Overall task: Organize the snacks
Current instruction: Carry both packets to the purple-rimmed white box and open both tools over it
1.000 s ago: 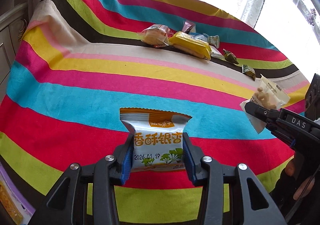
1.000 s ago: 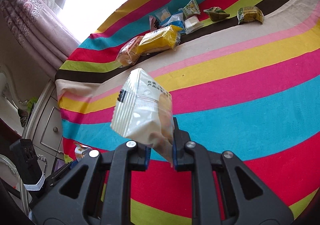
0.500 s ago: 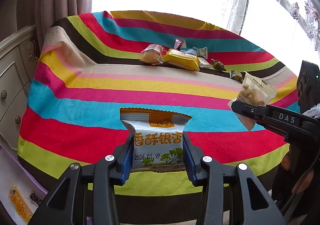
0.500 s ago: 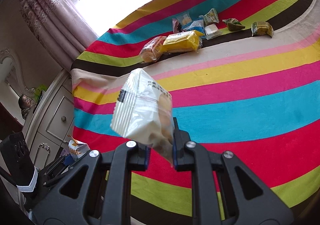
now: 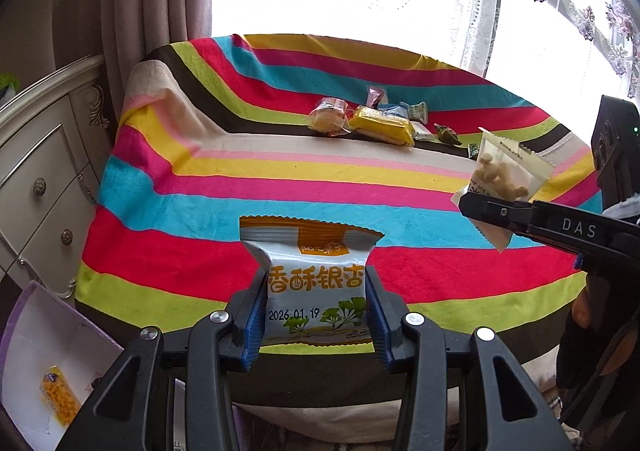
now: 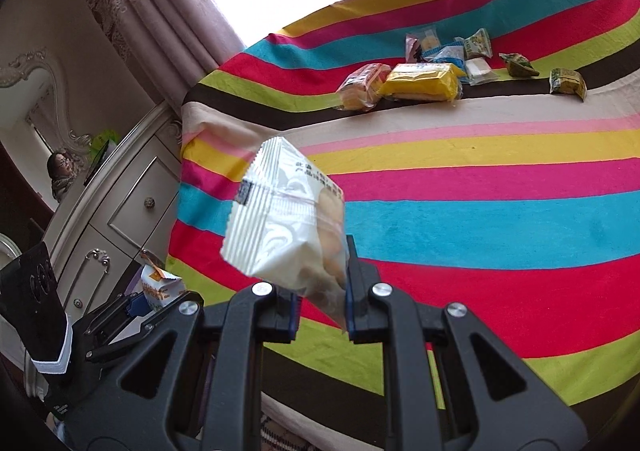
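My left gripper [image 5: 316, 311] is shut on a white and orange snack packet [image 5: 314, 279] with printed characters, held upright above the near edge of the striped cloth [image 5: 240, 211]. My right gripper [image 6: 322, 307] is shut on the lower corner of a clear and white packet of small biscuits [image 6: 284, 223], which tilts up to the left. That same biscuit packet [image 5: 504, 179] and the right gripper [image 5: 480, 209] show at the right of the left wrist view. The left gripper [image 6: 140, 301] with its orange packet [image 6: 160, 287] shows at the lower left of the right wrist view.
Several wrapped snacks lie on the far part of the cloth, among them a yellow pack [image 5: 382, 125] and a clear bun wrapper [image 5: 330, 121]. A cream dresser [image 5: 36, 179] stands at the left. A white box [image 5: 44, 363] with a yellow snack inside sits low left.
Both grippers have pulled back and up from the cloth with their packets, so the table edge, the dresser and the white box have come into view. Both grips are unchanged.
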The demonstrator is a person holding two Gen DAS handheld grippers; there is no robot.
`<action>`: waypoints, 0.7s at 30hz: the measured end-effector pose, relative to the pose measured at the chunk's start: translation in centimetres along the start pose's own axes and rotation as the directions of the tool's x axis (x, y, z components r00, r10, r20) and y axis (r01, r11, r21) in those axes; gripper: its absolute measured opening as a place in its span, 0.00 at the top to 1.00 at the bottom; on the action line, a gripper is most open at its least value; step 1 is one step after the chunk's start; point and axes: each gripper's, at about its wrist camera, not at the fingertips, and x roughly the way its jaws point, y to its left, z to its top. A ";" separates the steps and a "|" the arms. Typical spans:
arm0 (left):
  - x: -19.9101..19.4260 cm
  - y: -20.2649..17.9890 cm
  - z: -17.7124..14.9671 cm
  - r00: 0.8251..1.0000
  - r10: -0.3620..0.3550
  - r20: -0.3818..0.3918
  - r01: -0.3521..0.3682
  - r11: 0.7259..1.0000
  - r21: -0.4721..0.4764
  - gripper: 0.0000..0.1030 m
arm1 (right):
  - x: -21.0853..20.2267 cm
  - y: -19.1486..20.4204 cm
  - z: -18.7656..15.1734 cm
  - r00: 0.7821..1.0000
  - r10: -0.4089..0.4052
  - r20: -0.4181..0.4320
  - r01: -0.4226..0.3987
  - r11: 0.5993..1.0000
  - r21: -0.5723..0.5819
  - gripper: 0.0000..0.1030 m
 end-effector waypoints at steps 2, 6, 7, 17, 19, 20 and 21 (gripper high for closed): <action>-0.3 0.5 -0.2 1.000 0.006 0.000 -0.006 1.000 -0.007 0.56 | 0.1 0.8 -0.2 1.000 0.008 -0.006 -0.008 1.000 -0.021 0.81; -1.1 1.4 -0.5 1.000 0.014 0.006 -0.014 1.000 -0.023 0.56 | 0.5 2.5 -0.5 1.000 0.024 -0.020 -0.025 0.998 -0.062 0.81; -1.2 1.7 -0.6 1.000 0.015 0.006 -0.015 1.000 -0.026 0.56 | 0.5 2.8 -0.6 0.999 0.029 -0.024 -0.030 0.997 -0.072 0.81; -2.3 3.8 -1.5 0.999 0.036 0.003 -0.036 0.997 -0.062 0.56 | 1.4 6.8 -2.1 0.994 0.071 -0.079 -0.084 0.981 -0.172 0.81; -2.7 4.3 -1.7 0.999 0.047 0.003 -0.047 0.997 -0.067 0.56 | 1.5 7.8 -2.4 0.992 0.083 -0.091 -0.099 0.975 -0.197 0.81; -2.9 4.6 -1.9 0.999 0.052 0.002 -0.052 0.996 -0.071 0.56 | 1.6 8.3 -2.5 0.992 0.087 -0.097 -0.105 0.972 -0.210 0.81; -3.1 5.0 -2.0 0.998 0.059 0.000 -0.059 0.995 -0.076 0.56 | 1.7 8.8 -2.7 0.990 0.092 -0.103 -0.114 0.968 -0.224 0.81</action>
